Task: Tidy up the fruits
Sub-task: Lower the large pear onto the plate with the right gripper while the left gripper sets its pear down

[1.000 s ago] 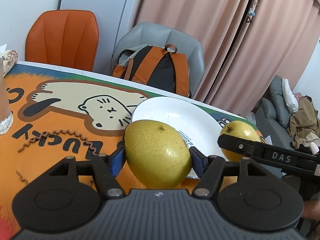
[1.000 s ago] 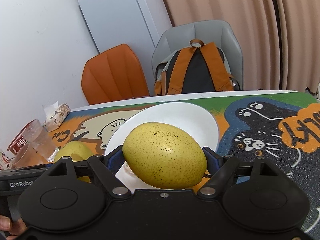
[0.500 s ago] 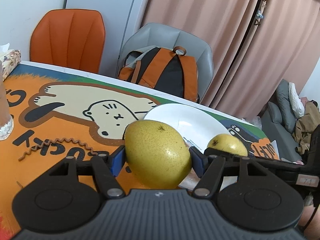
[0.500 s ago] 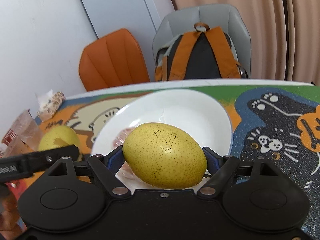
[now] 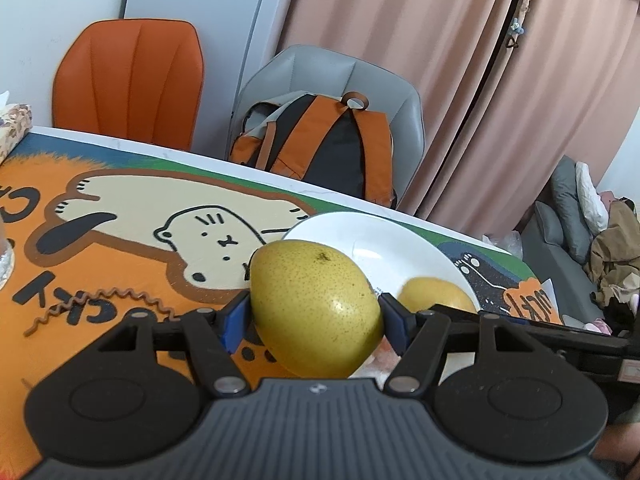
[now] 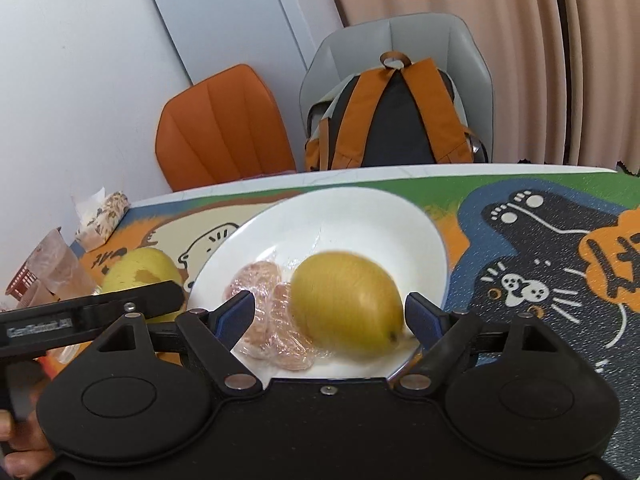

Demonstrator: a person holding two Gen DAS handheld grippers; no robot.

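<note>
My left gripper [image 5: 314,318] is shut on a yellow-green pear [image 5: 314,308], held just above the near left rim of the white plate [image 5: 384,240]. My right gripper [image 6: 330,314] is open; a second yellow pear [image 6: 346,304], motion-blurred, lies on the plate [image 6: 360,216] between its fingers, touching neither. That pear also shows in the left wrist view [image 5: 438,294]. Plastic-wrapped pinkish fruit pieces [image 6: 268,312] lie on the plate beside it. The left-held pear shows in the right wrist view [image 6: 138,270], behind the left gripper's finger.
The plate sits on a cartoon cat table mat [image 5: 120,216]. Clear plastic cups [image 6: 60,268] and a tissue pack [image 6: 104,216] stand at the left. An orange chair [image 5: 128,80] and a grey chair with a backpack [image 5: 324,144] are behind the table.
My right gripper opened and let its pear drop onto the plate. My left gripper, still holding its pear, moved slightly closer to the plate.
</note>
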